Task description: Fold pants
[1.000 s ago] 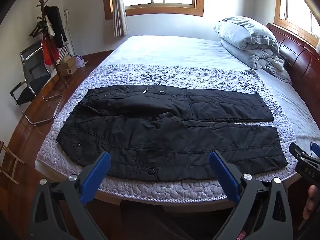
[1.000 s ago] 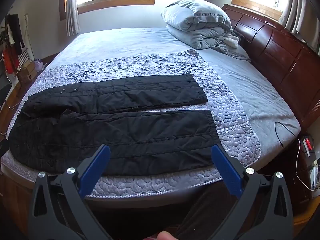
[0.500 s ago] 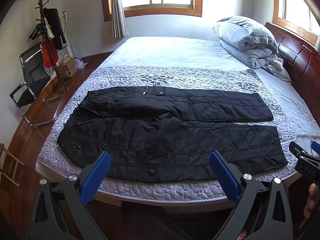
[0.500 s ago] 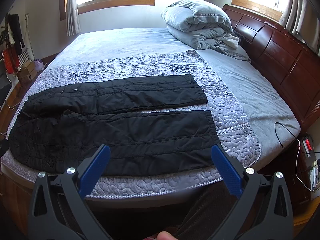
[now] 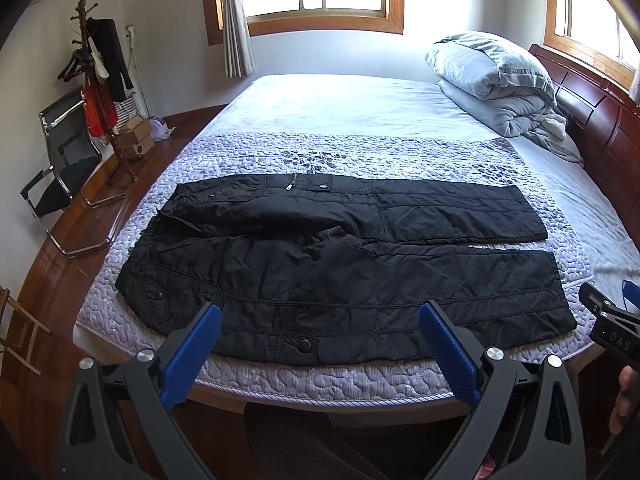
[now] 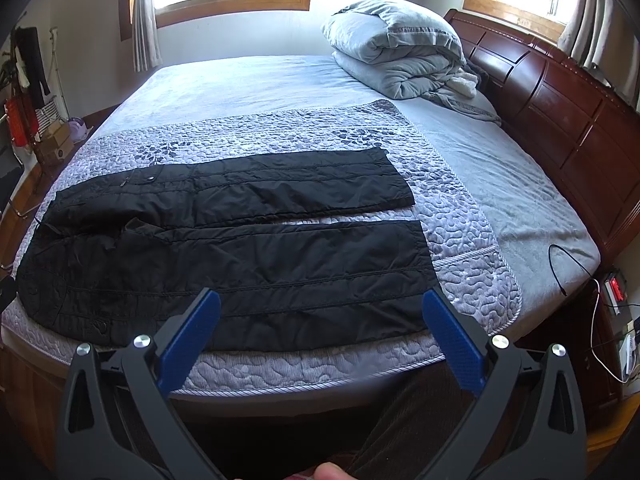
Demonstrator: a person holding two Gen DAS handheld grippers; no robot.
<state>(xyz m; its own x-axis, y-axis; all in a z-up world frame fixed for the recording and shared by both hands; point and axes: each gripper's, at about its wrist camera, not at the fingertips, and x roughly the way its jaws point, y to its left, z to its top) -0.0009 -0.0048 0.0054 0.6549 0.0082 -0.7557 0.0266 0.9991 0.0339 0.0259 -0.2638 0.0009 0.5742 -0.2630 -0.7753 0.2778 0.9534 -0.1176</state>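
Note:
Black quilted pants lie flat and unfolded on the bed's patterned quilt, waist to the left, both legs running right; they also show in the right wrist view. My left gripper is open and empty, hovering above the near edge of the pants by the waist and near leg. My right gripper is open and empty, above the near leg close to its hem. The right gripper's tip shows at the right edge of the left wrist view.
A folded grey duvet lies at the head of the bed by the wooden headboard. A coat stand, chair and boxes stand on the floor at the left. A cable lies on the bed's right corner.
Both grippers have drifted slightly; the pants sit a little lower in the views than before. The pants have not moved on the bed. Both grippers stay open.

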